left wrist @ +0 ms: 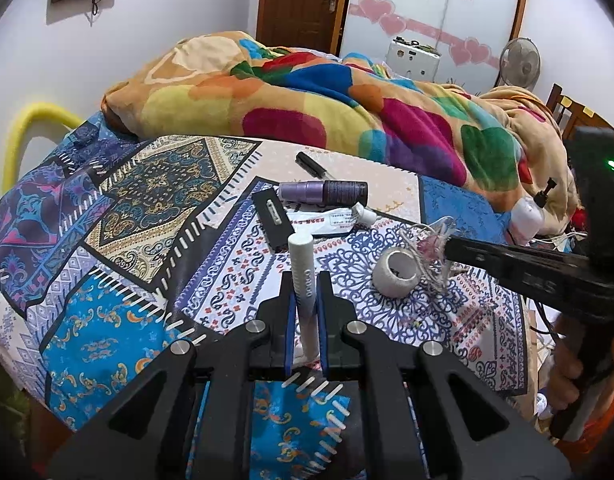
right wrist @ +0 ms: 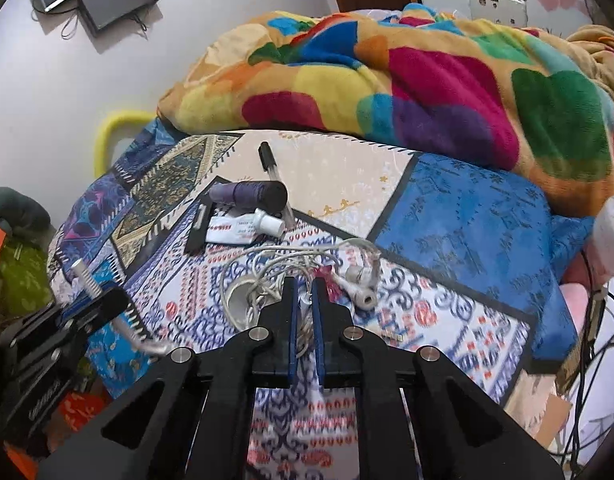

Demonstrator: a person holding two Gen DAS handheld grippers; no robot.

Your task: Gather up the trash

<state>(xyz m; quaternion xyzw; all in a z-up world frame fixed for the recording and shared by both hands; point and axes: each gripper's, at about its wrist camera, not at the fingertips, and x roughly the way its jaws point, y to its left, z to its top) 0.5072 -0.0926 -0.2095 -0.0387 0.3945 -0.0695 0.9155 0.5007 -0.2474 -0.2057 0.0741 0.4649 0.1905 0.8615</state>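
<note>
Setting: a bed (left wrist: 119, 216) covered with a patchwork-print cloth, flat and smooth, with a plush fleece blanket (left wrist: 347, 108) in bright blotches heaped along its far side
Left gripper (left wrist: 306, 292): black plastic with blue pads, closed tight on a white ribbed tube
White ribbed tube (left wrist: 303, 264): one slim cylinder, matte, clamped near its lower half; its long axis runs along the fingers, its rounded tip pointing away towards the blanket
Right gripper (right wrist: 303, 292): same build, jaws closed on a tangle of white earphone cord above the near middle of the bed
Earphones (right wrist: 359, 284): one thin rubbery white set, looped loosely, two earbuds lying just right of the fingers
Tape roll (left wrist: 395, 276): one short white ring, hollow, touching the cord tangle
Purple bottle (left wrist: 323, 193): one cylinder with a darker cap, on its side, long axis across the bed, towards the middle
Ointment tube (left wrist: 339, 218): one flattened white tube with a screw cap, just in front of the bottle, cap pointing right
Black flat bar (left wrist: 273, 216): one, rectangular, just left of the ointment tube
Pen (left wrist: 313, 165): one, black cap, clear barrel, behind the bottle, lying at a slant
</note>
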